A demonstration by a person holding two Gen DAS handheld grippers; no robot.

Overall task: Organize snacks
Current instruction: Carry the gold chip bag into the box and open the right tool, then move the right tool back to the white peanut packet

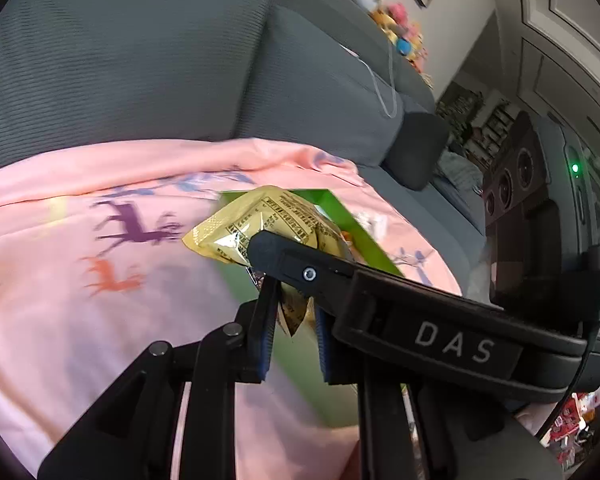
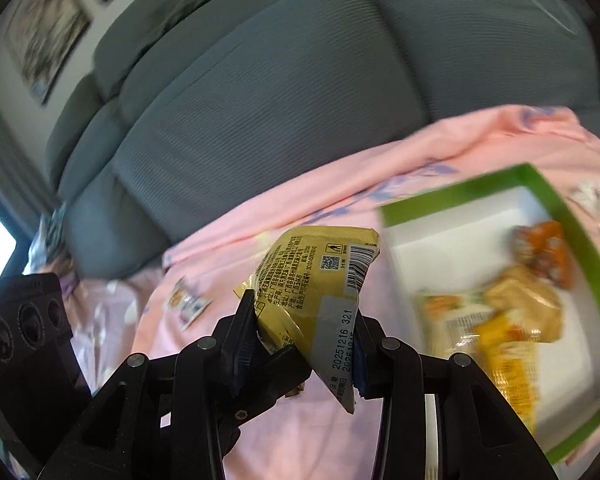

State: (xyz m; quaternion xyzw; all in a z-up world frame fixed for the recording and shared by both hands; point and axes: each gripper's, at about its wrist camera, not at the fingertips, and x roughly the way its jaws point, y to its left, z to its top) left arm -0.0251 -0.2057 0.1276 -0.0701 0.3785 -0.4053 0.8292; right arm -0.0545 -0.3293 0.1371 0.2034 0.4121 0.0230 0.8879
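Note:
A yellow snack packet (image 2: 312,292) with printed text and a barcode is pinched in my right gripper (image 2: 304,340), held above the pink sheet. The same packet (image 1: 260,224) shows in the left wrist view, where my left gripper (image 1: 294,312) also has its jaws closed on the packet's lower corner. The right gripper's body (image 1: 420,320) crosses that view over the packet. A green-rimmed white tray (image 2: 540,184) lies to the right and holds an orange packet (image 2: 544,252) and other yellow-orange snack packets (image 2: 512,316).
A pink sheet with deer prints (image 1: 100,280) covers the grey sofa seat (image 1: 100,60). A small loose snack packet (image 2: 188,304) lies on the sheet at left. Plush toys (image 1: 396,28) sit on the sofa back. A white cable (image 1: 384,88) hangs on the cushion.

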